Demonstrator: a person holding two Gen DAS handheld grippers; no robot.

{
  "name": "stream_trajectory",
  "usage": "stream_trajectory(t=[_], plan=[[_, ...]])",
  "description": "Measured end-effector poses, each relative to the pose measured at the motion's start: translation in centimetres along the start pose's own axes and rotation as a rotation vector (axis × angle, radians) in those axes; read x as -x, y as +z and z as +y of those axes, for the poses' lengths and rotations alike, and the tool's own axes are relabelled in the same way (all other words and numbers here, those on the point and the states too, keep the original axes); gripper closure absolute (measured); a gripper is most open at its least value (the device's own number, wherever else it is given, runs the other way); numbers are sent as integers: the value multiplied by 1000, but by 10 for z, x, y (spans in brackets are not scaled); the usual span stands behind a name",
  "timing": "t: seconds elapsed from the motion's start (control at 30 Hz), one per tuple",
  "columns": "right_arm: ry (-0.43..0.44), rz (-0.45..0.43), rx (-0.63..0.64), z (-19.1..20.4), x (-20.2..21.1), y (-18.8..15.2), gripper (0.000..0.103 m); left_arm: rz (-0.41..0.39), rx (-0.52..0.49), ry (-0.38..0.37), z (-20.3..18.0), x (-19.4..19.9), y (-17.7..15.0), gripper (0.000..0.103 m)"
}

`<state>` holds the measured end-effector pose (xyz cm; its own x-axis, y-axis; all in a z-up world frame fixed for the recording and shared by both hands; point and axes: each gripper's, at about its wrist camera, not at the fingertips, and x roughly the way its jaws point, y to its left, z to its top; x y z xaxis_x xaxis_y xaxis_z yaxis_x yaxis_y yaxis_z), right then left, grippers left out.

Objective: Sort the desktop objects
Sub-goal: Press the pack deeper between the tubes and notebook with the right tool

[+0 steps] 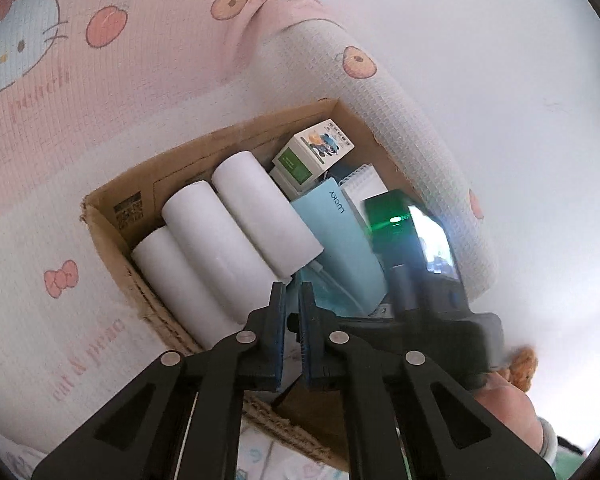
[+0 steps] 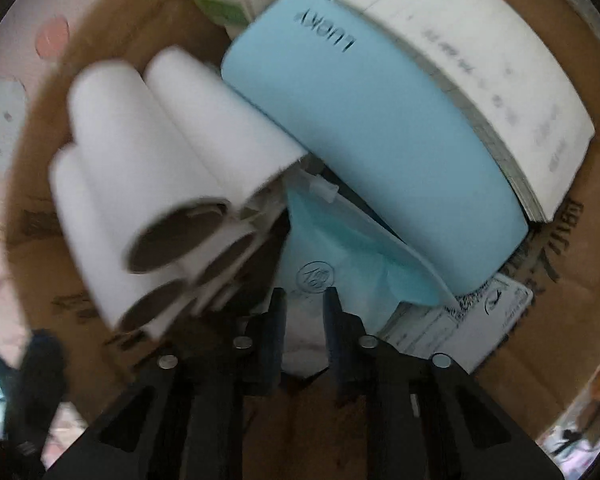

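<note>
An open cardboard box (image 1: 112, 232) holds three white paper rolls (image 1: 228, 240), a light-blue case marked LUCKY (image 1: 340, 232), a spiral notepad (image 1: 362, 184) and a small green-and-white carton (image 1: 312, 152). My left gripper (image 1: 292, 286) hovers above the box's near side, shut with nothing between its pads. In the right wrist view my right gripper (image 2: 304, 294) is down inside the box, beside the rolls (image 2: 148, 184) and below the blue case (image 2: 364, 132). It is shut on the pale lower edge of a blue face mask (image 2: 340, 256).
A pink and white cartoon-print cloth (image 1: 60, 120) lies under and around the box, with a padded white roll (image 1: 400, 120) along its right side. A printed white card (image 2: 460, 328) lies on the box floor. A hand (image 1: 508, 404) shows at lower right.
</note>
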<state>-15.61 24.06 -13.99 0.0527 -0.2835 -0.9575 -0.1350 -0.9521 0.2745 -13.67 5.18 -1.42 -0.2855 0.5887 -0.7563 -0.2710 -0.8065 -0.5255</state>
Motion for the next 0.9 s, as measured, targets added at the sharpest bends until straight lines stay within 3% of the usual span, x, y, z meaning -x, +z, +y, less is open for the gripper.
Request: stream_trajectory(t=[0.33,0.63,0.8,0.9], plan=[[-55,73,49,5,-27,5,88,36,32,-30,19,-14,1,96],[31,192,-9,-15,-45,16,88,28,47,-18,20,-13,10,96],[21,154,10,-14,-36,6,87,24,29,10,16,-5,5,96],[71,133,23,-15,-20,-6,87,21,19,33,13,-2,3,92]])
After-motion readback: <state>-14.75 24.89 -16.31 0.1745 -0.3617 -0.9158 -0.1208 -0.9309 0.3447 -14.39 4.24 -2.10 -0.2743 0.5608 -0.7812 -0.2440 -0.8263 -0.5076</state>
